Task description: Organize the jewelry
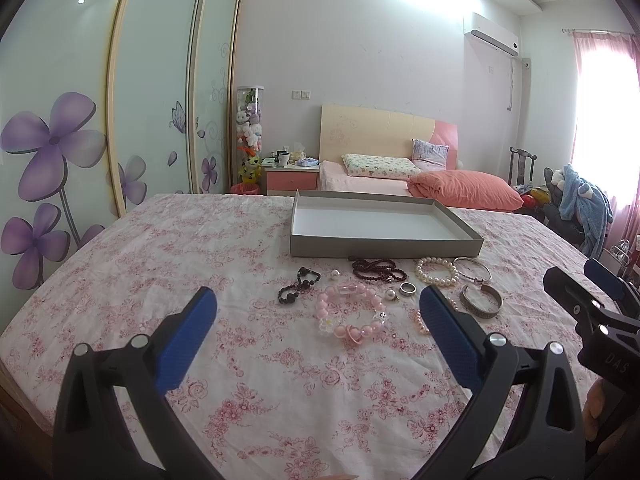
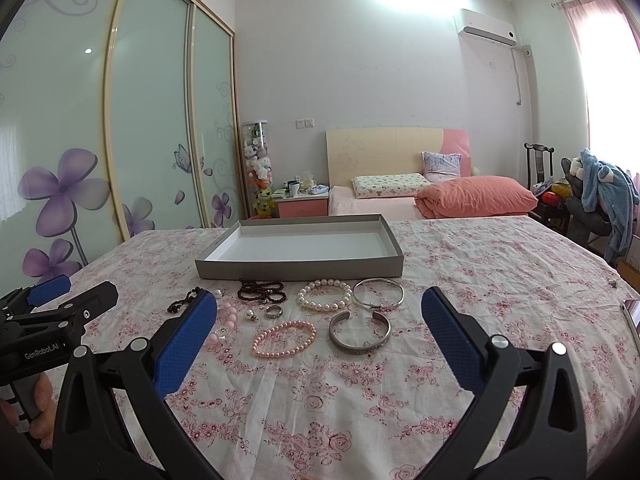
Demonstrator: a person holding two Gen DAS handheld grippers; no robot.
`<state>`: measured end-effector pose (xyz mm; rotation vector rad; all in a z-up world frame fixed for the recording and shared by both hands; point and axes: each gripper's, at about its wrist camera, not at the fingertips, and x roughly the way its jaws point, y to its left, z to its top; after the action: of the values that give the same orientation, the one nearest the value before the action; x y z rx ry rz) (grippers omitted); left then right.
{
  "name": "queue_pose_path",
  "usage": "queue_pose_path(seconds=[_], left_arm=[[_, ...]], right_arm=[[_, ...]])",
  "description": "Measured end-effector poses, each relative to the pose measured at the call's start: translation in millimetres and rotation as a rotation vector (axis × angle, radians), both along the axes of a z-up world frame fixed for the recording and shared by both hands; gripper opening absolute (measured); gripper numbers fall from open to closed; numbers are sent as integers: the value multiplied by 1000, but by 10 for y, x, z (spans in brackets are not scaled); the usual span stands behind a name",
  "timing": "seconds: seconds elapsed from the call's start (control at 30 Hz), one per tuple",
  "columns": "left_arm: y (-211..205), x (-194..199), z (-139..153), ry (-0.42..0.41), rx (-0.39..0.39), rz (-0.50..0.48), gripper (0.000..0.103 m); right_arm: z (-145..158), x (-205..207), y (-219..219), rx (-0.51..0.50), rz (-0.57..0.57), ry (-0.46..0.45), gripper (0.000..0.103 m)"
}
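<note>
Sorting not yet begun: left gripper (image 1: 318, 316) and right gripper (image 2: 319, 320) both wide open, empty, above jewelry (image 2: 320, 308) spread before empty tray (image 2: 296, 268); next, probably descending onto one piece.

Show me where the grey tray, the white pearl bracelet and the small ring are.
grey tray (image 2: 298, 271): right wrist view, front wall.
white pearl bracelet (image 2: 320, 306): right wrist view, near beads.
small ring (image 2: 275, 312): right wrist view, its band.
</note>
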<state>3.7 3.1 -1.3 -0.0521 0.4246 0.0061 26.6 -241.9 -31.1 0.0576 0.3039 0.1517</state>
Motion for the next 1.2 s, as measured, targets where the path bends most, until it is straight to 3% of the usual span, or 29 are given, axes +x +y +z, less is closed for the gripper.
queue_pose_path(seconds=[0.8,1.07,1.2], left_arm=[[-8,-1,5,6,-1,1,99],[-24,-1,-97,9,-1,1,99],[-44,7,-227,16,0,3,99]], right_arm=[[-2,2,3,1,0,3,101],[63,8,16,0,0,7,101],[-74,4,6,0,-1,12,101]])
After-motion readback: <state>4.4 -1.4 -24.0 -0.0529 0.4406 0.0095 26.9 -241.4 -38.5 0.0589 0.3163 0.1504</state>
